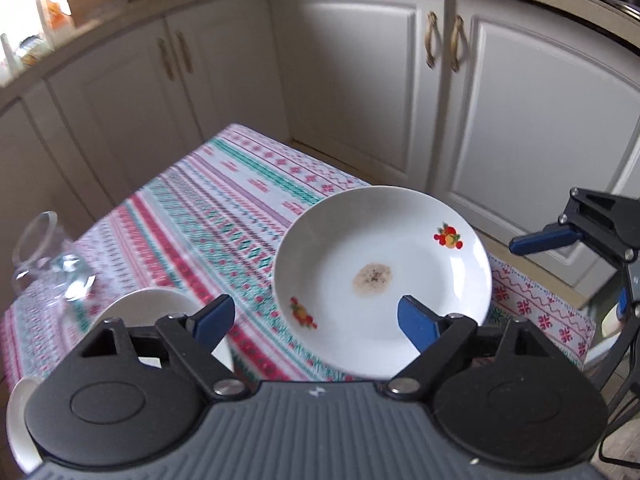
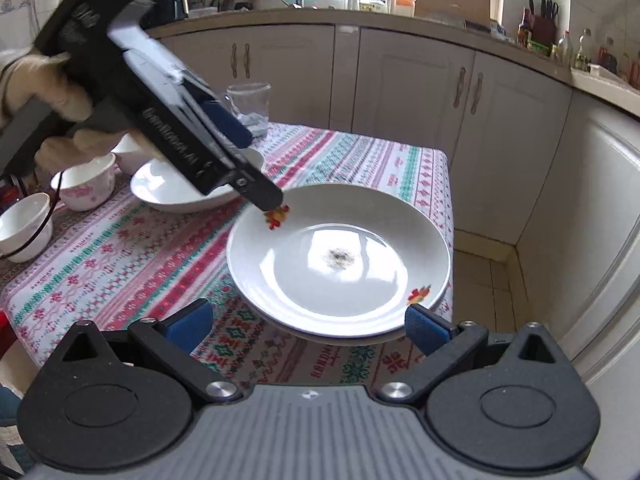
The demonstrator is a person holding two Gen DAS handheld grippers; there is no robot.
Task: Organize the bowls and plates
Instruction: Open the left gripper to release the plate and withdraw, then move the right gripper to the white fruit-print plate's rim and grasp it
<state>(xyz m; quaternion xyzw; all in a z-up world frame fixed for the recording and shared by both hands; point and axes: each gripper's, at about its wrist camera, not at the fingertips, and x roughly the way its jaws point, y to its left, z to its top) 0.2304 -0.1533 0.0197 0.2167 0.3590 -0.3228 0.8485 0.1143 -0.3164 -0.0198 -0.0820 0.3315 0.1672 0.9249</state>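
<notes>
A white plate (image 1: 380, 276) with fruit decals and a brown stain in its middle lies at the table's right edge; it also shows in the right wrist view (image 2: 340, 260). My left gripper (image 1: 316, 322) is open, its right finger over the plate's near rim. In the right wrist view the left gripper (image 2: 256, 168) hangs above the plate's far-left rim. My right gripper (image 2: 308, 326) is open, just short of the plate's near rim. It shows at the right edge of the left wrist view (image 1: 560, 236). A second white plate (image 2: 176, 192) lies further left.
The table has a striped patterned cloth (image 2: 120, 256). Several small white bowls (image 2: 84, 184) stand at its left. A clear glass jar (image 2: 248, 104) stands at the back; glassware (image 1: 44, 256) shows on the left. White cabinets (image 1: 400, 92) surround the table.
</notes>
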